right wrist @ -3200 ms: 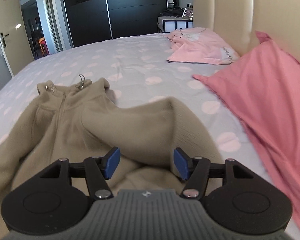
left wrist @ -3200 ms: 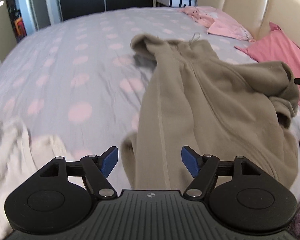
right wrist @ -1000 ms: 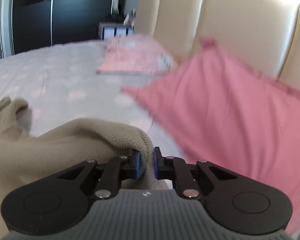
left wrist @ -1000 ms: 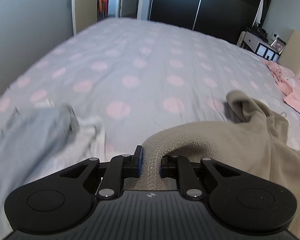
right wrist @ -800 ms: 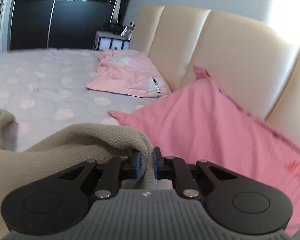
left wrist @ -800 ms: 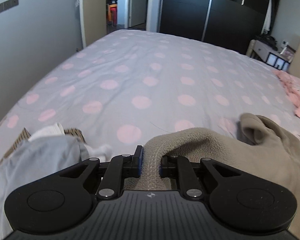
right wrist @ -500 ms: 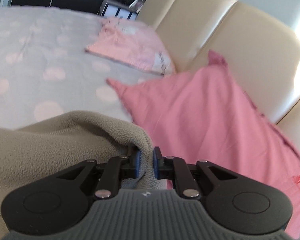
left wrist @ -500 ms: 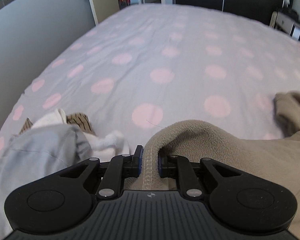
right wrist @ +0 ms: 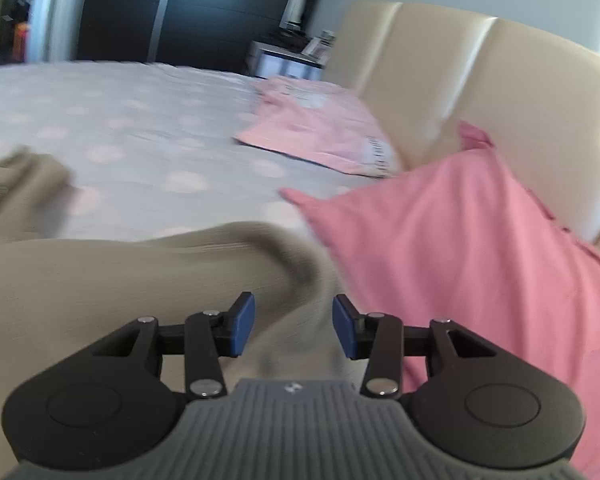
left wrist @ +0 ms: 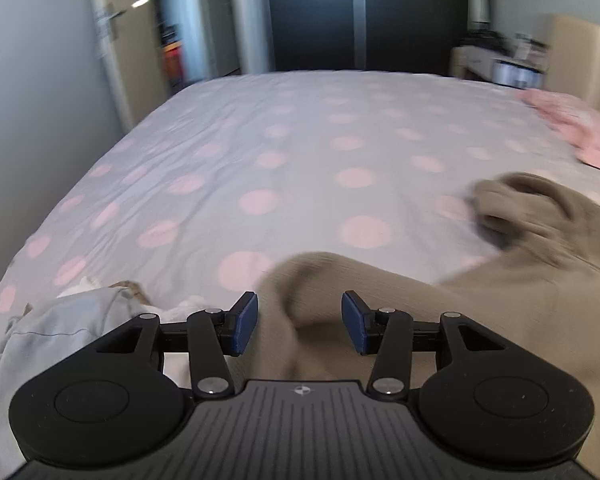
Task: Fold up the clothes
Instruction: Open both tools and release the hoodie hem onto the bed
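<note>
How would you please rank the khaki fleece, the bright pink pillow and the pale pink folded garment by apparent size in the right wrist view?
1. khaki fleece
2. bright pink pillow: close, and both run out of frame
3. pale pink folded garment: farther away, so unsure

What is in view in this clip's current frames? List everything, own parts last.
fleece: 1, khaki, on the bed, spread in front of both grippers
bedspread: 1, pale grey with pink dots, covering the bed
cushion: 1, deep pink, against the headboard
pink top: 1, light pink, flat near the headboard
laundry pile: 1 heap, pale blue and white, at the bed's near left edge
headboard: 1, cream, padded
wardrobe: 1, black, far wall
nightstand: 1, white, blurred, beside the headboard
door: 1, cream, left wall
left gripper: 1, black with blue pads, jaws opening, fleece between them
right gripper: 1, same, jaws opening, fleece between them
</note>
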{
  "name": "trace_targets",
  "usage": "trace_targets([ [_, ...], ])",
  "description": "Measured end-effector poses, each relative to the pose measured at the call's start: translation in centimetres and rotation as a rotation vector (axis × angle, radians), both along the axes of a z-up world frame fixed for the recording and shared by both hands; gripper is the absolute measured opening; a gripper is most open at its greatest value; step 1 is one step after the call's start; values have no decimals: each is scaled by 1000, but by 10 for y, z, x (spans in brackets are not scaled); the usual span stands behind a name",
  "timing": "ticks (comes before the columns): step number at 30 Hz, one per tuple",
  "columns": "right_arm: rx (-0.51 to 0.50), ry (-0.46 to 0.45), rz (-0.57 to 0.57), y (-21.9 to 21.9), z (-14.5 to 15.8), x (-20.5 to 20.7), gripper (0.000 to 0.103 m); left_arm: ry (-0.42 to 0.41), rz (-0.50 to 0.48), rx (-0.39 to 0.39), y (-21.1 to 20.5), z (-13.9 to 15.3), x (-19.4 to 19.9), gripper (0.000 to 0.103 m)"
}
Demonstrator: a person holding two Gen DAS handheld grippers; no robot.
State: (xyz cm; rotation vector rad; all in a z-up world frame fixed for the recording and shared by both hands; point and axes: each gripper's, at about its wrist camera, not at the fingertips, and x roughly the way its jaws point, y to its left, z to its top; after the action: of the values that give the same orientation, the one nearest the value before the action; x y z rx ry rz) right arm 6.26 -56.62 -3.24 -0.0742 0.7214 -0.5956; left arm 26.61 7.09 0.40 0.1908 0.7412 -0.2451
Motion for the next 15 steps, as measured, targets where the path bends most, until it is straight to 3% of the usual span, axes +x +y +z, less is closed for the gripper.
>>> trace_targets([
  [7,134,43,221,76,-11,-44,57,40,-266,11,-22,1,-80,52],
  [15,242,99,407,139,-23,-103,64,198,-406,12,-27,-37,-147,52],
])
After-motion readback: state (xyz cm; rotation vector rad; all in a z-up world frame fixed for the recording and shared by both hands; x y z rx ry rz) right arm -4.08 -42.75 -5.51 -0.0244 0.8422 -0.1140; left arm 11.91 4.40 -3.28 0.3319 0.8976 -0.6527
